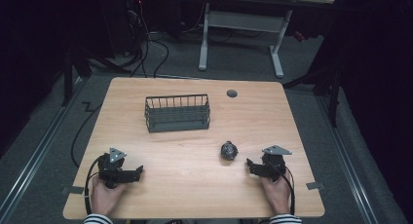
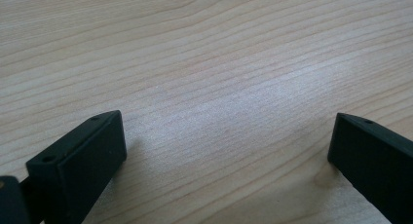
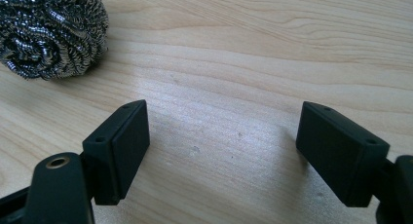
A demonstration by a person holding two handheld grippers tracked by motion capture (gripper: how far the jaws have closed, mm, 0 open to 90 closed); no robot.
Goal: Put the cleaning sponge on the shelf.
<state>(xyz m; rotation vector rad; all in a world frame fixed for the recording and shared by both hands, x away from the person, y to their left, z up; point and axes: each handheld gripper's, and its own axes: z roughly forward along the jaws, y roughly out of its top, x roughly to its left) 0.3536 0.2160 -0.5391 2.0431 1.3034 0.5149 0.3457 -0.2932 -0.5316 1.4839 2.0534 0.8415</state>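
A steel-wool scouring ball [image 1: 229, 150] lies on the wooden table [image 1: 195, 131], right of centre; in the right gripper view the ball [image 3: 51, 31] sits at the upper left, beyond the jaws. My right gripper [image 1: 250, 164] rests near the front right edge, open, nothing between its jaws [image 3: 221, 153]. A dark wire basket [image 1: 177, 112] stands upright in the middle, toward the back. At the front left my left gripper [image 1: 139, 171] is open over bare wood [image 2: 229, 151].
A small grey round grommet [image 1: 232, 93] is set into the table near its back edge. Beyond the table stand a white desk frame [image 1: 243, 34] and cables on the floor. Grey tape tabs [image 1: 314, 186] mark the front corners.
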